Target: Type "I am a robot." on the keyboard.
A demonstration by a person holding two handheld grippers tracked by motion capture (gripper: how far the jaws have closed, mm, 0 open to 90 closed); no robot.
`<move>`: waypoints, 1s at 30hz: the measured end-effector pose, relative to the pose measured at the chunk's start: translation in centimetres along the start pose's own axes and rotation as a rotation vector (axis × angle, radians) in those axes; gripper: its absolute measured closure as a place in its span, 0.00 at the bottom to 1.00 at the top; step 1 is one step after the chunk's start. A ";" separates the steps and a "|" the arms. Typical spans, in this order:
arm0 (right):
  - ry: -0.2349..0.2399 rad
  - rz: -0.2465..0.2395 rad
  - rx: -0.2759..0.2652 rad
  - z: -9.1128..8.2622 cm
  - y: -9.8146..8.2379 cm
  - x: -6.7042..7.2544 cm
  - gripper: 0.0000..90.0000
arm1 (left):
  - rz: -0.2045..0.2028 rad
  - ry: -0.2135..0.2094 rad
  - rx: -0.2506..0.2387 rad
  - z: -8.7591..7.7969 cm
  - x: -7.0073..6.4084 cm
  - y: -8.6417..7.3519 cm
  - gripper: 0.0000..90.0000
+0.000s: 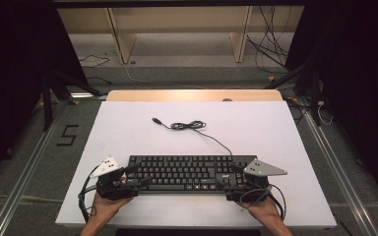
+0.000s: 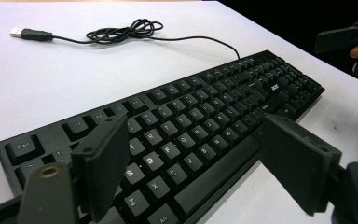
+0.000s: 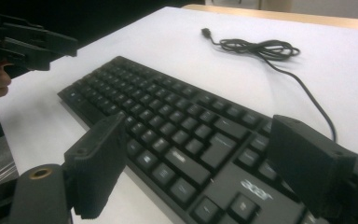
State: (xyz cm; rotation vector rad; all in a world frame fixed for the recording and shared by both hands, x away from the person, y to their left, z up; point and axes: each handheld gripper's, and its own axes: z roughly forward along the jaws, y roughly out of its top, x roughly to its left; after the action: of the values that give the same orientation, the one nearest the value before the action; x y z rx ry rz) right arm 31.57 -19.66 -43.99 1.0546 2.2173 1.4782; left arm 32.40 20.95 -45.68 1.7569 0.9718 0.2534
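A black keyboard (image 1: pixel 187 172) lies flat near the front of the white tabletop (image 1: pixel 128 132). Its thin cable runs back to a loose coil (image 1: pixel 189 126) and ends in a USB plug (image 1: pixel 155 119). My left gripper (image 1: pixel 138 176) is at the keyboard's left end, jaws wide apart. In the left gripper view the gripper (image 2: pixel 196 140) hovers just over the letter keys (image 2: pixel 186 135), pressing on nothing. My right gripper (image 1: pixel 228 177) stands open at the keyboard's right end. In the right gripper view it (image 3: pixel 198 130) is above the keyboard's (image 3: pixel 182 126) keys beside the logo.
A wooden strip (image 1: pixel 194 95) borders the table's far edge, with a wooden frame (image 1: pixel 123 39) and loose cables (image 1: pixel 270 49) on the floor beyond. Metal rails (image 1: pixel 24 177) run along both sides. White tabletop lies bare to the left and right of the coil.
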 end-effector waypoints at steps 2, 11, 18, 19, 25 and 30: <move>0.013 -0.007 0.011 0.7 0.5 0.3 0.23 | -0.007 0.005 0.002 0.0 0.1 0.0 0.27; 0.043 -0.012 0.057 3.2 2.2 0.7 0.31 | -0.028 0.040 0.018 -0.1 0.6 0.0 0.28; 0.061 -0.017 0.101 5.6 3.2 1.0 0.38 | -0.054 0.080 0.046 -0.2 1.2 -0.2 0.32; 0.064 -0.020 0.106 6.0 3.3 1.1 0.38 | -0.060 0.084 0.049 -0.2 1.3 -0.2 0.33; 0.081 -0.037 0.132 7.9 3.9 1.6 0.42 | -0.083 0.121 0.076 -0.5 1.9 -0.3 0.47; 0.085 -0.037 0.158 9.0 4.2 1.8 0.53 | -0.083 0.166 0.130 -0.6 2.3 -0.5 0.65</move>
State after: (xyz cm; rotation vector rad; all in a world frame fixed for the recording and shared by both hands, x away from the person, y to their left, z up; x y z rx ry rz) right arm 37.35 -11.36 -43.93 1.0082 2.4337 1.3749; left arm 33.28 23.01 -46.53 1.8300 1.2012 0.2921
